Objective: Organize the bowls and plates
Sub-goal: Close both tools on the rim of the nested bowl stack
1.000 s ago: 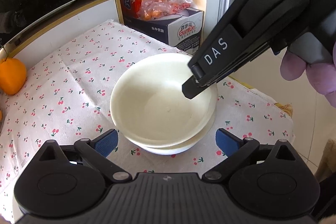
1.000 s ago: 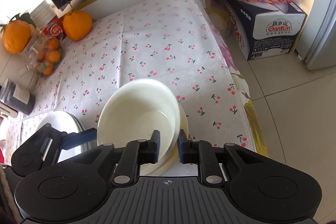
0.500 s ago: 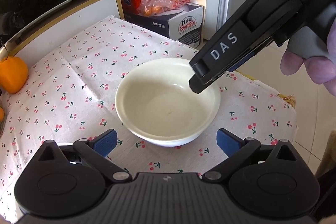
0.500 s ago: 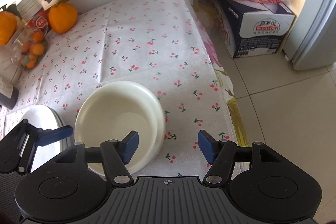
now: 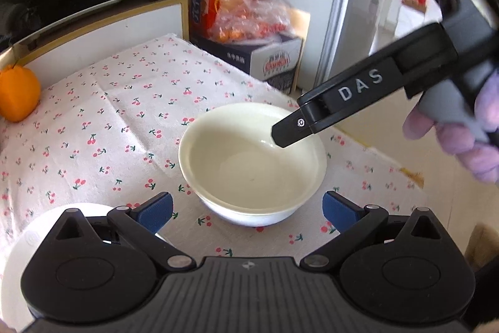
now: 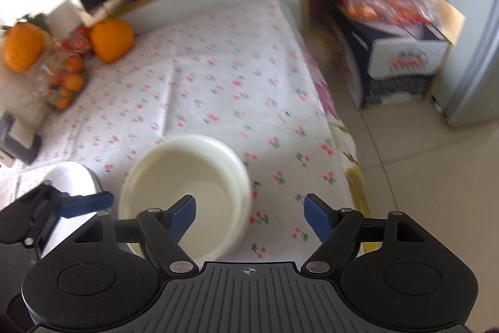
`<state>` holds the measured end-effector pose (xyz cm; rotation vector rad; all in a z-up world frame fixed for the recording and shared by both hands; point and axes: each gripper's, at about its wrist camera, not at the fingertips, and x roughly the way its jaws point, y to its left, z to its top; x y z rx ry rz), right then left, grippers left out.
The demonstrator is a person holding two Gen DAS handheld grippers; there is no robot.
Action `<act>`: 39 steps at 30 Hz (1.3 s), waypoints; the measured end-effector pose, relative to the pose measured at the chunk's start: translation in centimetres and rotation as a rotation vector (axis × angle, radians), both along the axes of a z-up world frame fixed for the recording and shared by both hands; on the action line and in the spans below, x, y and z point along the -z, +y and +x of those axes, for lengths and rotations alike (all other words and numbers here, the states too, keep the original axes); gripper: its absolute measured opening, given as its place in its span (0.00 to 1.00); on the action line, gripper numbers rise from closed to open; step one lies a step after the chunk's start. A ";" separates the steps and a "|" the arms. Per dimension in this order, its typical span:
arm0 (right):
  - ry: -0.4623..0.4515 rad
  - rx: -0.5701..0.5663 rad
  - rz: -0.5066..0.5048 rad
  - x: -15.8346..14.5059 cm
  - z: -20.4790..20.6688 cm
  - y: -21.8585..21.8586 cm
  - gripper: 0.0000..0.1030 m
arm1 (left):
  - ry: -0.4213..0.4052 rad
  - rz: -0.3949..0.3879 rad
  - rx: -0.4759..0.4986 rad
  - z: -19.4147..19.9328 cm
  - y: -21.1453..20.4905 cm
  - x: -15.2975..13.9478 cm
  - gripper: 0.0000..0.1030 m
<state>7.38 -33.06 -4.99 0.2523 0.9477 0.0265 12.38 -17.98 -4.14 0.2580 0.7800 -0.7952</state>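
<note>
Two cream bowls [image 5: 252,164] sit nested on the cherry-print bench [image 5: 118,120] as we hover over them. Our right gripper [image 6: 249,208] has its fingers opening, one over the bowl's inside, the rim between them untouched. Our left gripper [image 5: 246,208] gapes wide, empty, the bowls at its twelve o'clock. White plate [image 5: 21,248] at seven o'clock.

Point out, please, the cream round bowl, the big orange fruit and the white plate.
cream round bowl [image 5: 252,167], left wrist view, inner floor.
big orange fruit [image 5: 18,92], left wrist view, front skin.
white plate [image 5: 34,233], left wrist view, bare rim.
</note>
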 end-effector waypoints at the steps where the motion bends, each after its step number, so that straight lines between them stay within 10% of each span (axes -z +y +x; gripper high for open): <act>1: -0.022 -0.012 0.014 0.1 -0.1 -0.1 0.78 | -0.004 -0.016 -0.008 -0.2 0.1 0.1 0.99; 39: 0.049 0.116 0.199 4.3 2.2 0.2 0.75 | -0.031 0.001 -0.077 0.6 -3.0 2.6 0.94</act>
